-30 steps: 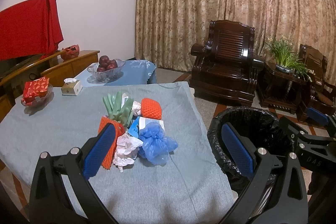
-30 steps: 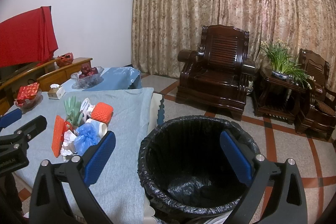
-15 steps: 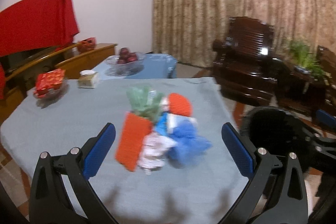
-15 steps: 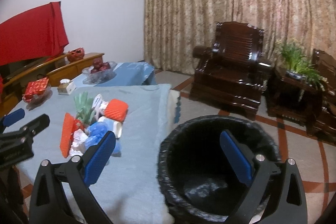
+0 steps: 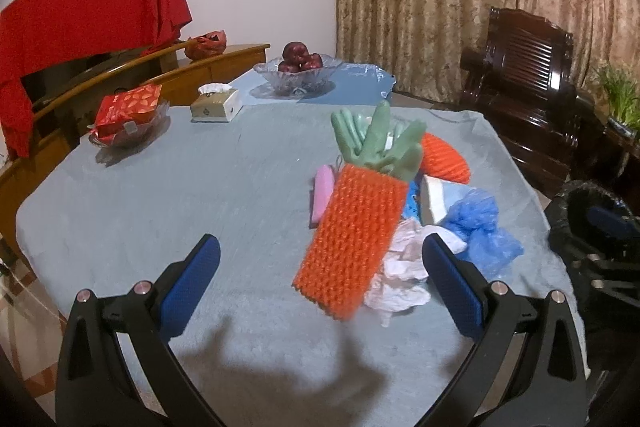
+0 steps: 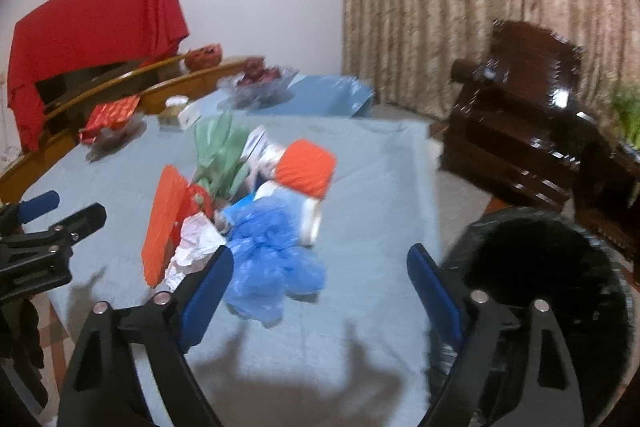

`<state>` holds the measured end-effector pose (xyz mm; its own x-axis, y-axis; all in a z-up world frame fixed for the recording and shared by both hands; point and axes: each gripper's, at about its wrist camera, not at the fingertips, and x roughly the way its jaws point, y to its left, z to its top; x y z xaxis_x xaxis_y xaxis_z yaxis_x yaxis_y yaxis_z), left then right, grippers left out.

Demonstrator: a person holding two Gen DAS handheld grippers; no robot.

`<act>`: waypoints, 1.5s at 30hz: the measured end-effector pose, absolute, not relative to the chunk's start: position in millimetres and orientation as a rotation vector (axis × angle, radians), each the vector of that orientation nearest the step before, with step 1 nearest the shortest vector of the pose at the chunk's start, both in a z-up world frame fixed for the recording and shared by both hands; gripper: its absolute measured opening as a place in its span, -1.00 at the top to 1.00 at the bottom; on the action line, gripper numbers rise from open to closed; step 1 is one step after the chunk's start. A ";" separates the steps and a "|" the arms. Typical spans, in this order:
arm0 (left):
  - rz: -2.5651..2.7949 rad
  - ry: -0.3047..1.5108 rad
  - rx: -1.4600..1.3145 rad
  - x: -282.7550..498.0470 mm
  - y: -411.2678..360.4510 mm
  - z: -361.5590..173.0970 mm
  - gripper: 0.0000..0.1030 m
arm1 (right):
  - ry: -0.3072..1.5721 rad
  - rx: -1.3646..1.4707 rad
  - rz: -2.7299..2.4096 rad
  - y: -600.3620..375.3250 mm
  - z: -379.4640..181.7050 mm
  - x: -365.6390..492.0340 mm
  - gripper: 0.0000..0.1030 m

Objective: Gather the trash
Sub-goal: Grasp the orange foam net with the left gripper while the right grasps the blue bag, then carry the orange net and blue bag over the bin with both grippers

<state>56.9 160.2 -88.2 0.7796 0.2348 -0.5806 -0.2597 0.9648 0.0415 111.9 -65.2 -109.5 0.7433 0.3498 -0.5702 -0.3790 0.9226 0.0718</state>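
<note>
**Hovering both tools over the trash pile**

Looking along my left tool (image 5: 320, 279), I see its jaws spread wide with nothing between them, poised above the grey-blue worktop (image 5: 160, 195). The trash sits in one heap on the right half of the cloth. Nearest me is a flat orange net sleeve (image 5: 352, 239), tilted up against the pile. Green gloves (image 5: 376, 143) poke out behind its top edge. A second orange net (image 5: 444, 159) lies just behind those. White crumpled paper (image 5: 400, 275) touches the sleeve's right side, and a blue plastic bag (image 5: 480, 227) lies just beside the paper. A pink strip (image 5: 324, 191) peeks out on the sleeve's left.

My right tool (image 6: 320, 279) is likewise wide open and holds nothing. Its view is blurred, but the blue bag (image 6: 272, 259) lies straight ahead between the fingers, with the paper (image 6: 192, 247) near the left finger. The bin (image 6: 560, 287), lined in black, stands off the worktop's right edge, just behind the right finger. My left tool (image 6: 52, 223) shows at that view's left edge.

Further back on the worktop are a tissue box (image 5: 216, 103), a dish with a red packet (image 5: 128, 111) and a glass fruit bowl (image 5: 300, 71).
</note>
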 end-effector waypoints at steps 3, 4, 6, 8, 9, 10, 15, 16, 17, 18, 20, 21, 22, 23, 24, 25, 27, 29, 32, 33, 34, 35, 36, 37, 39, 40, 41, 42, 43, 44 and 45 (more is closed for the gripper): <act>0.261 0.619 -0.036 61.2 163.6 -93.8 -0.90 | 0.648 -0.069 0.418 -49.6 -125.1 126.0 -0.58; 0.257 0.621 -0.034 63.3 164.3 -95.8 -0.90 | 0.662 -0.073 0.423 -45.1 -130.6 130.9 -0.58; 0.255 0.628 -0.030 67.5 164.8 -100.5 -0.90 | 0.685 -0.079 0.426 -36.3 -140.6 139.4 -0.57; 0.257 0.636 -0.030 70.8 166.4 -104.9 -0.90 | 0.705 -0.083 0.431 -31.4 -147.9 147.1 -0.57; 0.257 0.641 -0.032 72.1 167.4 -106.5 -0.90 | 0.715 -0.091 0.435 -28.7 -152.2 151.0 -0.56; 0.255 0.645 -0.035 73.6 168.2 -108.6 -0.90 | 0.725 -0.098 0.439 -27.0 -156.4 154.7 -0.49; 0.244 0.663 -0.030 78.5 168.2 -117.1 -0.90 | 0.775 -0.078 0.517 -21.2 -165.8 165.2 0.02; 0.242 0.669 -0.031 79.6 168.1 -119.1 -0.90 | 0.774 -0.075 0.530 -19.5 -166.1 166.0 0.17; 0.241 0.671 -0.032 80.1 168.1 -120.2 -0.88 | 0.775 -0.077 0.551 -18.3 -165.6 165.3 0.32; 0.238 0.676 -0.035 81.2 168.1 -121.9 -0.87 | 0.776 -0.079 0.561 -18.2 -165.3 165.0 0.40; 0.234 0.683 -0.038 82.7 167.6 -123.9 -0.80 | 0.773 -0.076 0.586 -19.8 -163.5 163.7 0.76; 0.231 0.687 -0.039 83.5 167.2 -125.0 -0.78 | 0.772 -0.065 0.595 -22.2 -161.3 162.6 0.81; 0.229 0.689 -0.040 84.2 166.7 -125.4 -0.75 | 0.769 -0.058 0.601 -24.5 -159.9 161.0 0.87; 0.227 0.691 -0.039 84.6 165.8 -126.1 -0.71 | 0.764 -0.056 0.607 -26.6 -157.8 159.3 0.89; 0.221 0.694 -0.038 85.2 164.9 -127.0 -0.69 | 0.751 -0.060 0.608 -29.5 -153.8 155.4 0.90; 0.215 0.696 -0.038 85.3 163.7 -127.8 -0.65 | 0.745 -0.063 0.608 -31.8 -151.8 153.2 0.90; 0.206 0.702 -0.037 86.2 162.1 -128.6 -0.62 | 0.733 -0.057 0.604 -37.2 -145.5 147.5 0.90; 0.205 0.703 -0.034 86.9 160.0 -129.4 -0.62 | 0.726 -0.039 0.600 -42.0 -140.6 143.0 0.90; 0.205 0.705 -0.031 88.6 159.2 -130.7 -0.61 | 0.708 -0.028 0.588 -48.3 -134.4 136.9 0.90; 0.206 0.706 -0.028 89.5 158.9 -131.4 -0.61 | 0.707 -0.024 0.587 -49.6 -133.2 137.5 0.90; 0.205 0.709 -0.022 91.2 158.4 -133.0 -0.58 | 0.709 -0.023 0.585 -50.1 -132.9 138.3 0.90; 0.205 0.713 -0.018 92.7 158.0 -134.2 -0.55 | 0.710 -0.025 0.579 -50.1 -133.2 139.3 0.90; 0.203 0.716 -0.018 94.3 158.0 -135.6 -0.53 | 0.711 -0.027 0.575 -50.1 -134.2 139.8 0.90; 0.201 0.722 -0.020 97.1 158.4 -137.5 -0.50 | 0.713 -0.028 0.572 -49.9 -135.4 140.4 0.90; 0.198 0.729 -0.018 100.7 158.5 -140.0 -0.46 | 0.717 -0.024 0.566 -49.9 -137.6 141.9 0.90; 0.195 0.736 -0.017 103.2 158.2 -141.9 -0.43 | 0.717 -0.023 0.565 -51.6 -138.2 141.7 0.90; 0.190 0.742 -0.020 105.1 158.0 -143.1 -0.42 | 0.716 -0.021 0.562 -51.3 -137.9 142.6 0.90; 0.187 0.747 -0.023 106.5 158.1 -144.1 -0.42 | 0.714 -0.020 0.560 -52.2 -138.1 141.7 0.90; 0.184 0.751 -0.025 108.2 157.2 -144.3 -0.42 | 0.714 -0.019 0.557 -52.2 -137.7 140.5 0.90; 0.180 0.750 -0.026 109.2 156.7 -144.1 -0.42 | 0.714 -0.020 0.555 -52.6 -138.0 139.8 0.90; 0.178 0.747 -0.025 109.8 155.4 -143.5 -0.42 | 0.714 -0.019 0.550 -53.9 -137.8 139.8 0.90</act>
